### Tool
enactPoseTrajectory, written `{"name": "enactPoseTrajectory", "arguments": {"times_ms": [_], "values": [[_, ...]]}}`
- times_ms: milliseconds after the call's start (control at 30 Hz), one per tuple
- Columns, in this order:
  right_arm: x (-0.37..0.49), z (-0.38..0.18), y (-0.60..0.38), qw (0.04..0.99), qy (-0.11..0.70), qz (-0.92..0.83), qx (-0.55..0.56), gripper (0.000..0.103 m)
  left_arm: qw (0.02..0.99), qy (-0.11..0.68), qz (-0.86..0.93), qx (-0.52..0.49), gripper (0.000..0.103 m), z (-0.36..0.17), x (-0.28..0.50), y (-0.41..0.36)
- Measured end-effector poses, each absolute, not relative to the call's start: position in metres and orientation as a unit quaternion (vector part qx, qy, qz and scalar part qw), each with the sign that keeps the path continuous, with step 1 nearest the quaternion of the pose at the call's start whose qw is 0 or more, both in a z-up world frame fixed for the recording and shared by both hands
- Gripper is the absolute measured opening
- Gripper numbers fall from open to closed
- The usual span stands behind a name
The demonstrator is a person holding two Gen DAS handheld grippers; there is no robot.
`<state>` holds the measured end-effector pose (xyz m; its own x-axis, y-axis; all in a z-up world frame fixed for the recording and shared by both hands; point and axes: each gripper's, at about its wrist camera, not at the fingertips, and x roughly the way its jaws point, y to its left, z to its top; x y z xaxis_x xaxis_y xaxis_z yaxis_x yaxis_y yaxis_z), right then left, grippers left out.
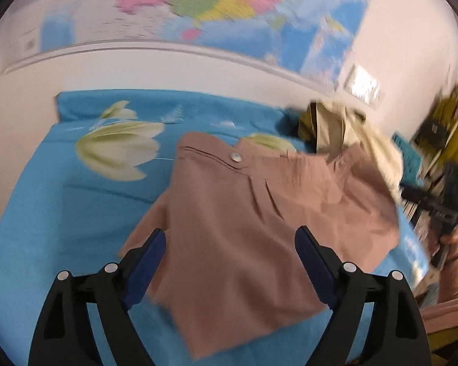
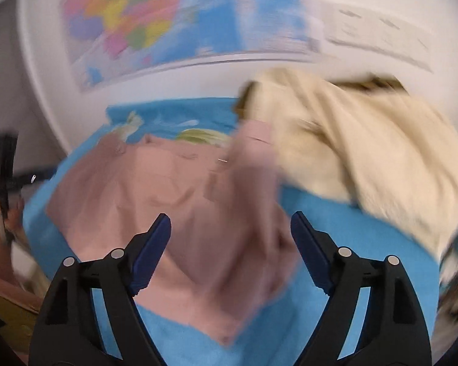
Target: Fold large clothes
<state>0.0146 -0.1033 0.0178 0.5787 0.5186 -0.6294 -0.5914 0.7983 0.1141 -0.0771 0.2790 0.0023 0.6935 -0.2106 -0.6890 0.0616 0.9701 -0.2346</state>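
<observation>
**Pink garment spread on a blue bed, both tools held wide**

Dusty-pink woven fabric, a large garment with a pale round button (image 1: 236, 157) near its waistband, lies spread across the middle of the left wrist view (image 1: 253, 228) and fills the centre and left of the right wrist view (image 2: 174, 213). It rests on a bed covered by a bright blue sheet printed with pale cream flowers (image 1: 76, 207), and its lower edges look rumpled and partly doubled over.

The left tool (image 1: 230, 256) sits low in its frame above the garment, its two blue-padded fingers (image 1: 151, 262) spread wide with nothing between them. The right tool (image 2: 230, 244) is likewise spread, its fingers (image 2: 308, 250) clear of the cloth below; it also shows at the right edge of the left wrist view (image 1: 442, 201).

A heap of cream and olive clothing (image 2: 366, 152) lies at the upper right of the right wrist view, touching the garment's far corner. A colourful world map (image 1: 213, 3) hangs on the white wall across the top of both frames. Both pictures are motion-blurred, the right wrist view more so.
</observation>
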Motion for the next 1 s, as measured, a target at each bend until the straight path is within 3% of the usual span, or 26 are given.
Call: {"name": "enactPoseTrajectory", "arguments": {"times_ms": [133,200,233,267,300,367,433,467,533,600,700,867,1000], "values": [[0.048,-0.001,-0.057,0.866,0.363,0.326,-0.105,0.066,0.898,0.434,-0.055,-0.037,0.082,-0.023,-0.036,0.256],[0.069,-0.022,-0.037,0.859,0.388,0.305,-0.138,0.048,0.892,0.446,-0.054,-0.037,0.078,-0.035,-0.028,0.259],[0.076,-0.028,-0.031,0.854,0.399,0.303,-0.139,0.021,0.891,0.449,-0.056,-0.041,0.075,-0.039,-0.029,0.262],[0.084,-0.033,-0.030,0.851,0.408,0.304,-0.132,0.004,0.890,0.452,-0.050,-0.042,0.064,-0.044,-0.027,0.264],[0.088,-0.034,-0.028,0.849,0.411,0.310,-0.121,0.005,0.888,0.455,-0.044,-0.042,0.059,-0.047,-0.025,0.265],[0.095,-0.027,-0.034,0.855,0.400,0.318,-0.089,0.003,0.891,0.450,-0.042,-0.051,0.031,-0.046,-0.024,0.270],[0.098,-0.012,-0.041,0.862,0.382,0.331,-0.047,0.003,0.896,0.438,-0.039,-0.066,0.017,-0.038,-0.024,0.278],[0.100,-0.002,-0.044,0.869,0.362,0.338,-0.024,0.002,0.897,0.433,-0.039,-0.075,0.016,-0.035,-0.024,0.281],[0.105,0.003,-0.041,0.875,0.347,0.338,-0.018,0.002,0.901,0.420,-0.029,-0.099,0.015,-0.028,-0.021,0.289],[0.122,-0.015,-0.028,0.859,0.391,0.328,-0.040,0.003,0.897,0.427,-0.020,-0.116,0.020,-0.032,-0.014,0.298],[0.134,-0.043,-0.020,0.844,0.430,0.316,-0.050,0.013,0.889,0.440,-0.011,-0.125,0.034,-0.041,-0.010,0.304],[0.119,-0.036,-0.037,0.847,0.417,0.327,-0.029,0.035,0.898,0.412,-0.020,-0.154,0.071,-0.027,-0.022,0.319],[0.105,-0.021,-0.052,0.860,0.388,0.332,-0.017,0.042,0.898,0.417,-0.005,-0.138,0.073,-0.021,-0.020,0.324]]}}
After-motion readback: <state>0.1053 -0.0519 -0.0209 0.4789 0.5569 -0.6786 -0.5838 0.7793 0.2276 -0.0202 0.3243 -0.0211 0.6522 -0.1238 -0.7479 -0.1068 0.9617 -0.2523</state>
